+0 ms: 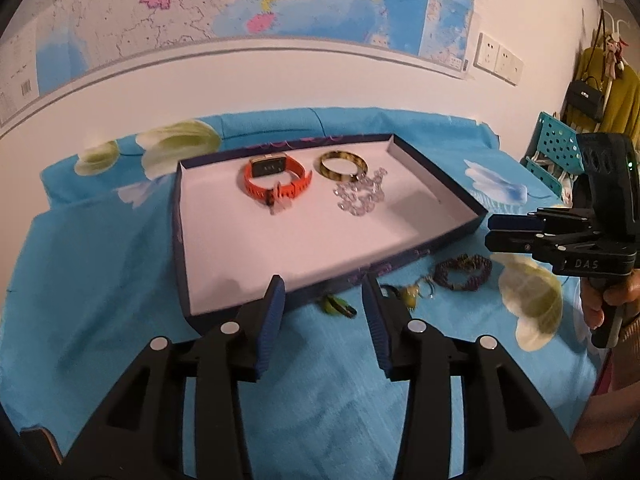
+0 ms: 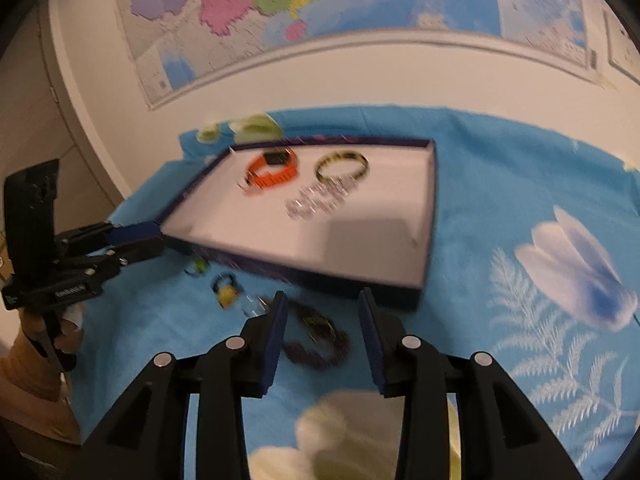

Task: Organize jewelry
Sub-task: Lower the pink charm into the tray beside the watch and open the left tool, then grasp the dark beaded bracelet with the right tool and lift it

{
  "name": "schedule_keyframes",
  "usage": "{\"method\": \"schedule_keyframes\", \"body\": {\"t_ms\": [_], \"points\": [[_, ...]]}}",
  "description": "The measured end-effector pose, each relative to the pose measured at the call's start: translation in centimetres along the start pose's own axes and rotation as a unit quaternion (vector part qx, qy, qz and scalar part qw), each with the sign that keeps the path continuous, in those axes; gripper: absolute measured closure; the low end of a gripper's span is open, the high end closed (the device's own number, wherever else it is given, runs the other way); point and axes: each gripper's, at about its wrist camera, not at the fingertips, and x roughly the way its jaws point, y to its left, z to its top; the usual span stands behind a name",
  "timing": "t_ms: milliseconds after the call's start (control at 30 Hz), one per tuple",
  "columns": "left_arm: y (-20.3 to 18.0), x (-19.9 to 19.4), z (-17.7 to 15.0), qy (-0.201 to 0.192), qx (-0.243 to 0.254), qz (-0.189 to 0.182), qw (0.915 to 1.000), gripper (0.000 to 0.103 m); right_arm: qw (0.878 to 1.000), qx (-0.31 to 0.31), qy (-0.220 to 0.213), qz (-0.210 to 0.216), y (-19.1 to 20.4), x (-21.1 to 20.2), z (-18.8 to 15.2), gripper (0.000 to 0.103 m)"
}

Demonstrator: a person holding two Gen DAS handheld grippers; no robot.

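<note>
While both grippers hover over the bright blue floral cloth (image 1: 100, 240), a big colourful wall map (image 1: 200, 0) hangs behind it. Shallow dark-blue cardboard tray with white floor (image 1: 280, 248) sits mid-cloth. Inside it, toward the far side: orange-strapped watch (image 1: 276, 180), beside it a yellow-black mottled bangle (image 1: 344, 165), clear bead chain (image 1: 360, 196) touching the bangle's near edge.

Left gripper (image 1: 324, 300): jaws partly apart, nothing between, just short of the tray's near wall. Right gripper (image 2: 322, 320): jaws partly apart, empty, above a dark purple braided bracelet (image 2: 316, 344) lying on the cloth, pads not touching it.

Outside the tray, along its near wall on the cloth: small yellow charm on a dark loop (image 1: 410, 294), small green ring-like piece (image 1: 338, 307); detail blurred.
</note>
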Motion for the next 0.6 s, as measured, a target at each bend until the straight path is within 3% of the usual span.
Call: {"method": "schedule_keyframes", "body": {"t_ms": [233, 433, 600], "points": [[-0.5, 0.9, -0.8, 0.015, -0.002, -0.006, 0.9999, 0.061, 0.999, 0.003, 0.034, -0.020, -0.4, 1.6, -1.6, 0.068], [-0.8, 1.3, -1.0, 0.020, -0.003, -0.007, 0.9998, 0.061, 0.999, -0.001, 0.037, -0.004, -0.3, 2.1, -1.7, 0.092], [-0.8, 1.3, -1.1, 0.022, -0.006, -0.010, 0.9997, 0.061, 1.000, 0.002, 0.021, -0.001, -0.1, 1.4, -1.4, 0.096]]}}
